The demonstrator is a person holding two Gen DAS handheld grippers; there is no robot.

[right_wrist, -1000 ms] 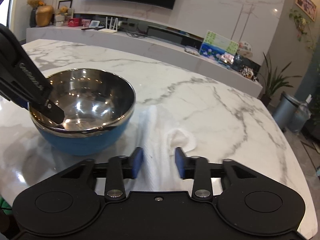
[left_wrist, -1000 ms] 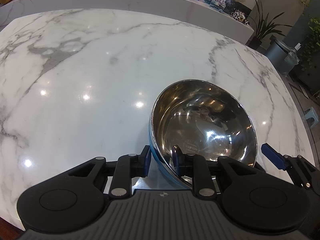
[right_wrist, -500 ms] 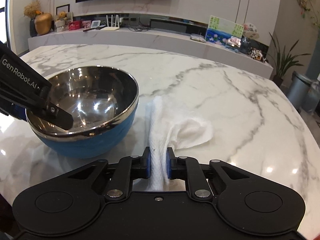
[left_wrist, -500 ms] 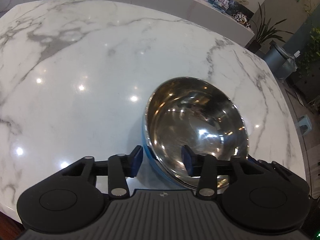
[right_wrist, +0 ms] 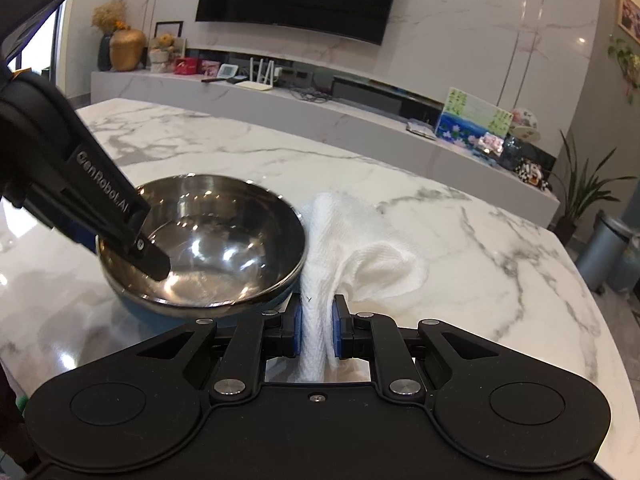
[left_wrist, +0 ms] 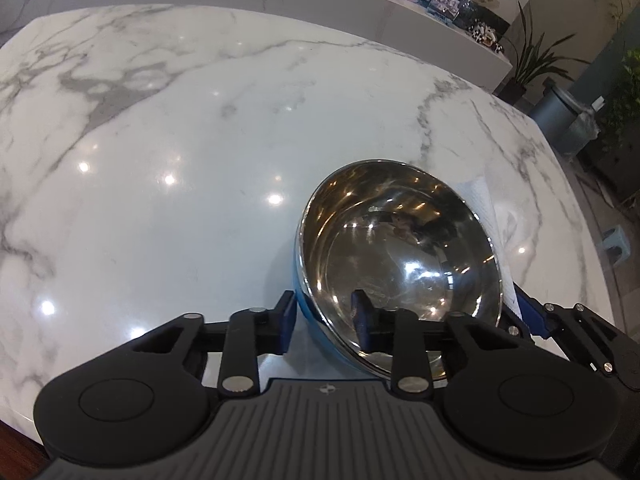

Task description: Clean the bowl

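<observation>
A steel bowl [left_wrist: 396,256] with a blue outside stands on the white marble table [left_wrist: 160,160]; it also shows in the right wrist view [right_wrist: 208,240]. My left gripper [left_wrist: 322,322] straddles the bowl's near rim, one finger inside, one outside, shut on it. My right gripper [right_wrist: 316,328] is shut on a white cloth [right_wrist: 360,252] that lies just right of the bowl. The cloth [left_wrist: 492,216] peeks out behind the bowl in the left wrist view, with the right gripper [left_wrist: 532,316] low at the right.
The table's right edge [right_wrist: 592,280] curves close by. A long marble sideboard [right_wrist: 320,112] with pictures and small items runs behind the table. A grey bin [right_wrist: 604,248] and plants stand on the floor to the right.
My right gripper has closed on the white cloth and lifted its near end beside the bowl. My left gripper stays on the bowl's rim, which has tilted and shifted a little.
</observation>
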